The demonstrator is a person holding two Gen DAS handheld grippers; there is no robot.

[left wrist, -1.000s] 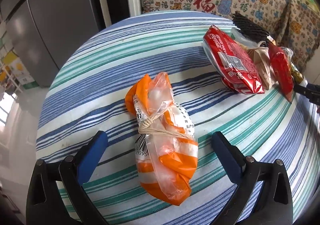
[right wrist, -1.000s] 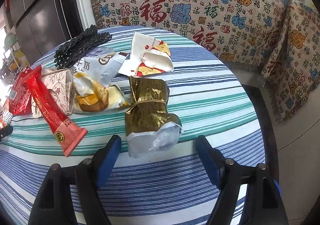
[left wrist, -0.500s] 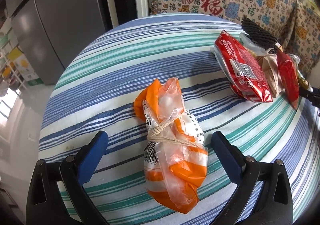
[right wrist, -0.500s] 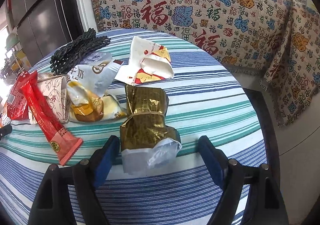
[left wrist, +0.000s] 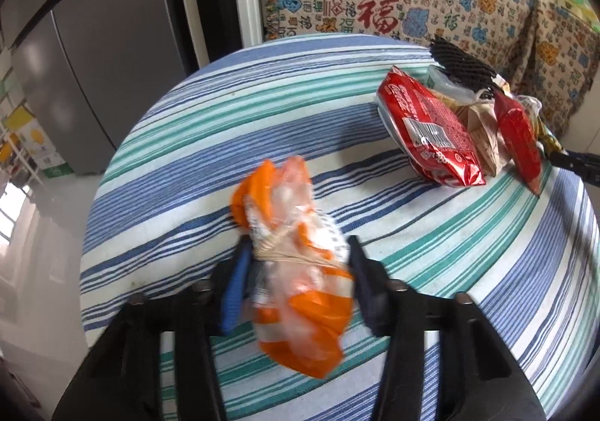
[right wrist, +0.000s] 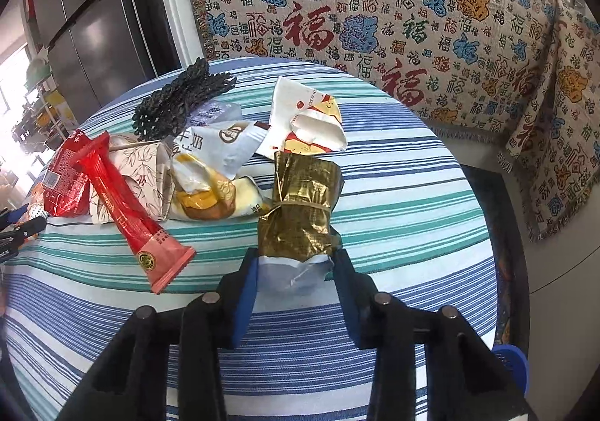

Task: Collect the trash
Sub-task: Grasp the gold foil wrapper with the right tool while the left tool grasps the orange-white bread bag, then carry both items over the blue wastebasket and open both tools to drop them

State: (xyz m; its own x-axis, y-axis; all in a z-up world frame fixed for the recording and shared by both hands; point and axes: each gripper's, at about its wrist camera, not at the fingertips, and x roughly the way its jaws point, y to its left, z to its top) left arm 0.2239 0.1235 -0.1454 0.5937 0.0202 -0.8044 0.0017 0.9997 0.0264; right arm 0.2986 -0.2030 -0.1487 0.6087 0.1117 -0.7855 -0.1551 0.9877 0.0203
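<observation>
On my left gripper (left wrist: 296, 256) the fingers are closing around the orange-and-clear plastic bag (left wrist: 300, 282), already touching its tied waist. The bag lies on the striped counter (left wrist: 210, 143) with its long axis running straight away from me, so the fingers straddle it across its narrow middle. Blur hides how firmly it is pinched. On my right gripper (right wrist: 294, 263) the fingers are closing on the near, silver-lined end of the gold foil wrapper (right wrist: 300, 207), whose long axis also points away from me. The red stick packet (right wrist: 127, 203) and the other wrappers lie to its left, nearer my left hand's side. I judge both grasps nearly seated.
</observation>
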